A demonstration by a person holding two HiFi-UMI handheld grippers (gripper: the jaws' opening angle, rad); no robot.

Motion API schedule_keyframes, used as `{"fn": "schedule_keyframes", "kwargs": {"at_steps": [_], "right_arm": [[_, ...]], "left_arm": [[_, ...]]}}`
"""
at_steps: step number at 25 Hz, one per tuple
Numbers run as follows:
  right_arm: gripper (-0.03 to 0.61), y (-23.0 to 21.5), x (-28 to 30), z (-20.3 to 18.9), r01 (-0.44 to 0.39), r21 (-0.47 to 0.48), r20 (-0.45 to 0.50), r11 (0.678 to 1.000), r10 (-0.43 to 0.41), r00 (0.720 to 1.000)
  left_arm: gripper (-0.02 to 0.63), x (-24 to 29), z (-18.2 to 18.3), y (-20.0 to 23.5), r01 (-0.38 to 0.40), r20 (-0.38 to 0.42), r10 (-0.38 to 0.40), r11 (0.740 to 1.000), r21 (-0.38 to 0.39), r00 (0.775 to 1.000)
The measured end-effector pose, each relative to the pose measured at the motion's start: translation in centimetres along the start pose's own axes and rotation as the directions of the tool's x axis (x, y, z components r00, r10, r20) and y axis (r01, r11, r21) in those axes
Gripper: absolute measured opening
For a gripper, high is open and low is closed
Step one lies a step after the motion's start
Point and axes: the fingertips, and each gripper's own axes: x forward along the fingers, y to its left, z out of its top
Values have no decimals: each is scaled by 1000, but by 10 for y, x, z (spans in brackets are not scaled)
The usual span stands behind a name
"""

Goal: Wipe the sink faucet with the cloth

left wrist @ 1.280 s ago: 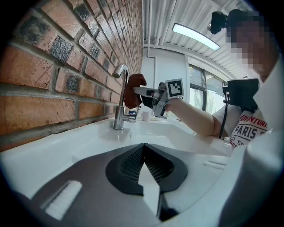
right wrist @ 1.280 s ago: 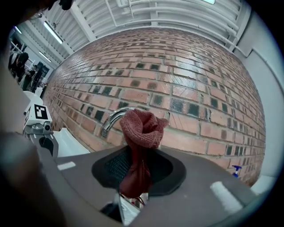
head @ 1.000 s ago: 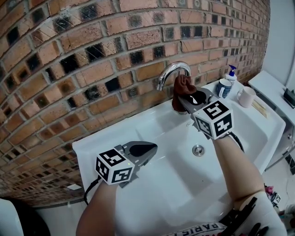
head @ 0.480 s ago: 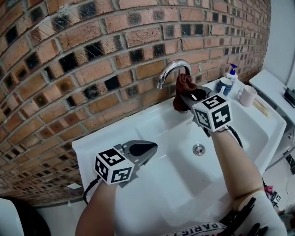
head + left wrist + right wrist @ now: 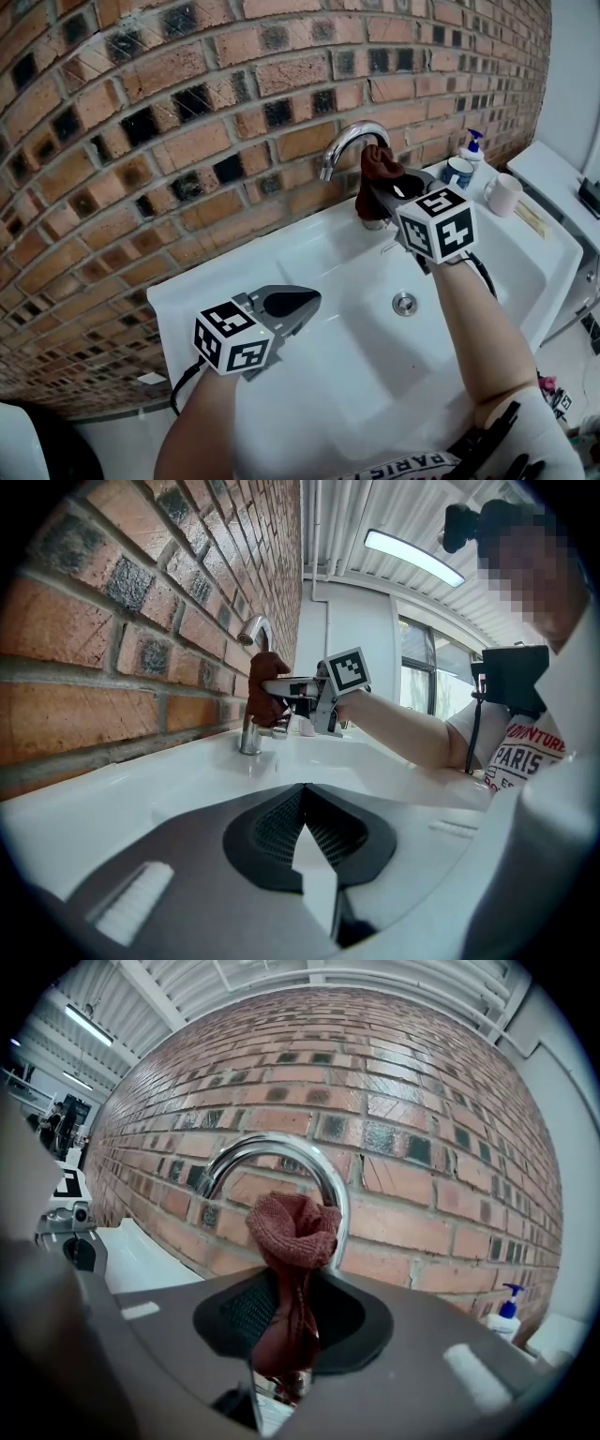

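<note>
A curved chrome faucet (image 5: 349, 142) rises from the back rim of the white sink (image 5: 281, 253) against the brick wall. My right gripper (image 5: 382, 193) is shut on a dark red cloth (image 5: 379, 167), whose bunched top presses against the faucet's upright neck (image 5: 336, 1206). In the right gripper view the cloth (image 5: 291, 1269) hangs down between the jaws. My left gripper (image 5: 298, 302) rests shut over the sink's front left rim, holding nothing, well away from the faucet (image 5: 250, 686).
A blue cup (image 5: 456, 175), a pump bottle (image 5: 469, 148) and a white mug (image 5: 502, 196) stand on the sink's right ledge. The drain (image 5: 404, 303) lies in the basin. A brick wall (image 5: 187, 103) runs close behind the faucet.
My right gripper with the cloth has shifted slightly up and right along the faucet neck. The left gripper has not moved.
</note>
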Motion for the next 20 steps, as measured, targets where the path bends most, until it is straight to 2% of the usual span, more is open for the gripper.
{"fn": "schedule_keyframes", "kwargs": {"at_steps": [8, 20], "right_arm": [[96, -1, -5, 29, 10, -34, 37, 999, -9, 999], [97, 39, -3, 50, -59, -92, 61, 994, 65, 996]], "left_arm": [[6, 0, -1, 0, 0, 0, 0, 1000, 1, 1000], [6, 0, 0, 0, 1, 2, -1, 1000, 1, 1000]]}}
